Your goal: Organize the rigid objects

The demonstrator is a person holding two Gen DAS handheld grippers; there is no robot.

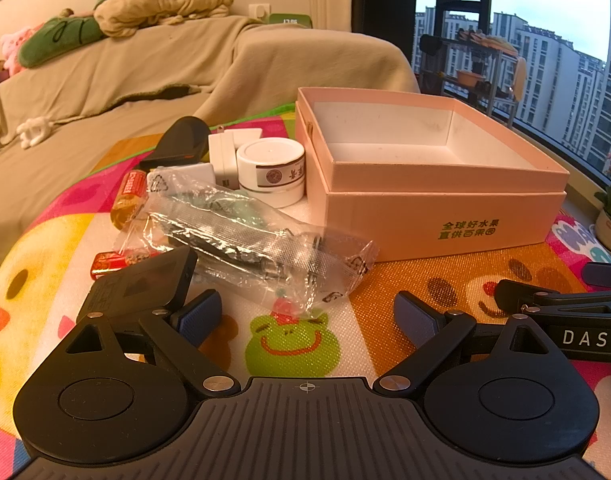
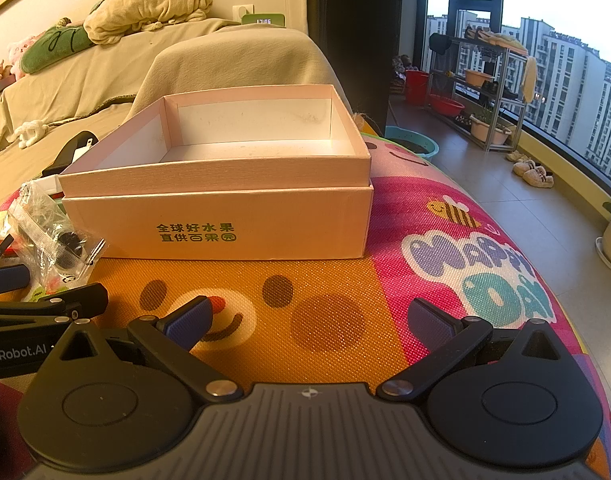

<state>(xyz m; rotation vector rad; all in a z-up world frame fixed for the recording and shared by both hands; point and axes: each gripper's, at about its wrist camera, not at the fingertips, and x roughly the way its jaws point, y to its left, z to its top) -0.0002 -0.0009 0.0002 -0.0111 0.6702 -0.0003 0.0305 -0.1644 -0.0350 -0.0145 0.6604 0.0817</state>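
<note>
An open, empty pink box [image 1: 445, 212] stands on the colourful play mat [image 1: 425, 280]; it also shows in the right wrist view [image 2: 225, 216]. Left of it lies a pile: a clear plastic bag with dark parts [image 1: 249, 236], a white round jar [image 1: 271, 170], white chargers [image 1: 221, 152], red batteries [image 1: 131, 192], a black case [image 1: 183, 138] and a flat black device [image 1: 145, 284]. My left gripper [image 1: 307, 316] is open and empty, just in front of the bag. My right gripper [image 2: 309, 318] is open and empty, in front of the box.
A sofa under a beige cover [image 1: 145, 80] with plush toys runs behind the mat. The mat's right edge drops to a tiled floor [image 2: 485, 176] with basins, a metal rack and slippers by the window. Each gripper shows at the edge of the other's view.
</note>
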